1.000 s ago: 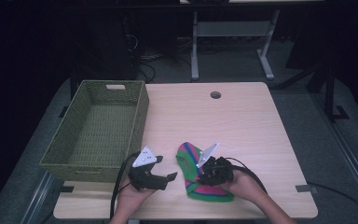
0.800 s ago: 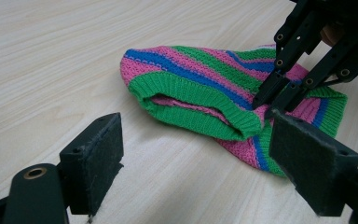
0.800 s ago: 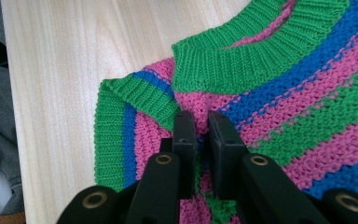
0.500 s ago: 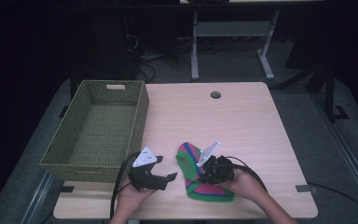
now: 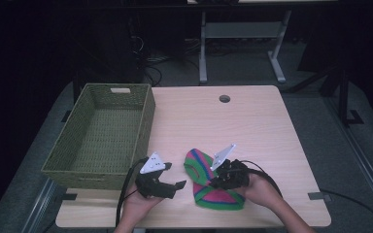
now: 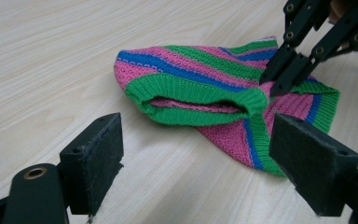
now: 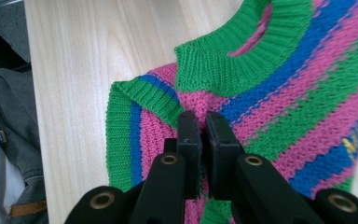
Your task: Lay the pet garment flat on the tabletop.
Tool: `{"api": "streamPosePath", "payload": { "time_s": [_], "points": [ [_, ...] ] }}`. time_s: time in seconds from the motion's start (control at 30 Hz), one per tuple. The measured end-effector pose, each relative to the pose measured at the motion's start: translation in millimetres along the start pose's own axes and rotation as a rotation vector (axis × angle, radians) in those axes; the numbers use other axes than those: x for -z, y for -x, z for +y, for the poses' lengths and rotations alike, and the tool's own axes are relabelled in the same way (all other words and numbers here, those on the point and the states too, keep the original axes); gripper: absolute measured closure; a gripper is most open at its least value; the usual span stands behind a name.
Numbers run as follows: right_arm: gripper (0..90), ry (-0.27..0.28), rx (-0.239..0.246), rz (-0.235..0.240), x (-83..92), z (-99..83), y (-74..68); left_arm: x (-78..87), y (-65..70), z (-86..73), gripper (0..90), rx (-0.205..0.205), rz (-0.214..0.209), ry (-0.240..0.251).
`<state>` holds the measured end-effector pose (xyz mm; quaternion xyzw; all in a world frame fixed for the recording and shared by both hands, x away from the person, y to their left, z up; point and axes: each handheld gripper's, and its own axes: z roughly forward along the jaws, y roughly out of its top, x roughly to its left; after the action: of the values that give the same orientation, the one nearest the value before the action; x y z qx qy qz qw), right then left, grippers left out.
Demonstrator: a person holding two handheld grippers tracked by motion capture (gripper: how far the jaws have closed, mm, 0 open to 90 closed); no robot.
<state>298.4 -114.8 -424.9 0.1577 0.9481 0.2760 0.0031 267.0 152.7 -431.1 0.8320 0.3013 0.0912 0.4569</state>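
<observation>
Two grippers: both are working low at the near edge of the table (image 5: 272, 126), at a small striped sweater (image 5: 209, 182).
Change since a second ago: almost nothing is moving; hands, sweater and basket are sitting where they were, so the grasp looks settled and a lift or fold is probably next.
Right gripper (image 7: 204, 122): its jaws are pressing together on a pinch of pink knit just below the green collar, beside the sleeve cuff.
Left gripper (image 6: 196, 154): its jaws are standing wide apart, holding nothing, hovering just short of the sweater's near side with the collar opening facing it.
Sweater's place: it is lying flat on the wood between the two hands, near the front edge, to the right of the basket (image 5: 97, 141) and apart from it.
Sweater's make: chunky knit in pink, green and blue stripes, with ribbed green bands at collar, cuff and hem; it is looking soft and limp, bunching where it is pinched.
Basket: rectangular, olive-green woven weave, with a cut-out handle at its far end; it is sitting empty at the table's left side.
Table: pale wood grain, smooth, with a round cable hole (image 5: 224, 99) toward the far edge.
Jaw pads: flat, black, slightly rough rectangles.
</observation>
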Motion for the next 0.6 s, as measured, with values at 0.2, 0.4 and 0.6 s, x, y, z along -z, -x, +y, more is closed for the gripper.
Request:
{"api": "streamPosePath", "payload": {
  "time_s": [0.2,0.4,0.6],
  "points": [
    [85.2,0.032,-0.005,-0.009,11.6,-2.5,3.4,-2.7,1.9,1.9,17.2,-0.009,-0.014,-0.008],
    [85.2,0.066,-0.027,-0.018,26.1,-9.3,7.8,-6.7,3.2,6.5,17.2,-0.026,-0.035,-0.019],
    [85.1,0.107,-0.045,-0.022,39.2,-13.8,12.3,-8.6,0.9,8.4,17.2,-0.052,-0.036,-0.041]
  ]
}}
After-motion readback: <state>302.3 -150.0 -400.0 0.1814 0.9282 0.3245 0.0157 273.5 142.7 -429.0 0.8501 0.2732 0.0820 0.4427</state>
